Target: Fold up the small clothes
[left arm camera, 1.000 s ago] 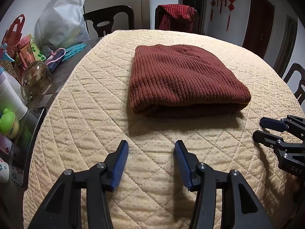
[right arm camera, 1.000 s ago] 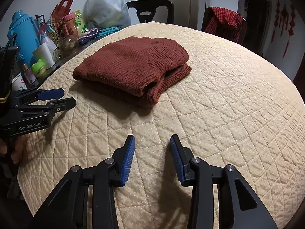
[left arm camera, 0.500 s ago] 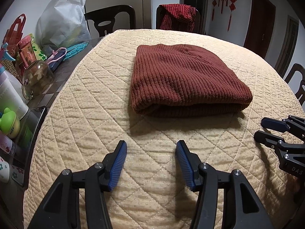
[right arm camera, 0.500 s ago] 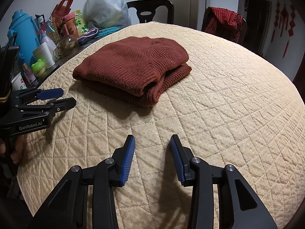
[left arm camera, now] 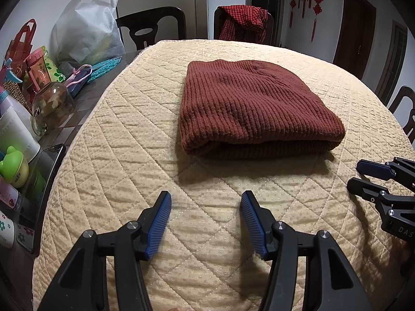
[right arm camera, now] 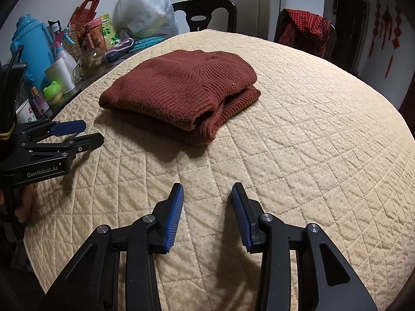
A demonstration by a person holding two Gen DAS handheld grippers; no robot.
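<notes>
A rust-brown knitted sweater (left arm camera: 249, 108) lies folded into a compact stack on the cream quilted table cover (left arm camera: 129, 140); it also shows in the right wrist view (right arm camera: 181, 90). My left gripper (left arm camera: 206, 199) is open and empty, hovering over the cover a short way in front of the sweater. My right gripper (right arm camera: 207, 190) is open and empty, also short of the sweater. The right gripper appears at the right edge of the left wrist view (left arm camera: 363, 175); the left gripper appears at the left of the right wrist view (right arm camera: 85, 132).
Clutter lines the table's left edge: a blue thermos (right arm camera: 28, 49), a glass jar (left arm camera: 50, 106), a green frog toy (left arm camera: 13, 167), a white plastic bag (left arm camera: 85, 31) and bottles. Dark chairs (left arm camera: 153, 26) stand behind, one draped with a red checked cloth (left arm camera: 243, 23).
The left gripper has drawn back slightly from the sweater. The right gripper and the sweater have not moved.
</notes>
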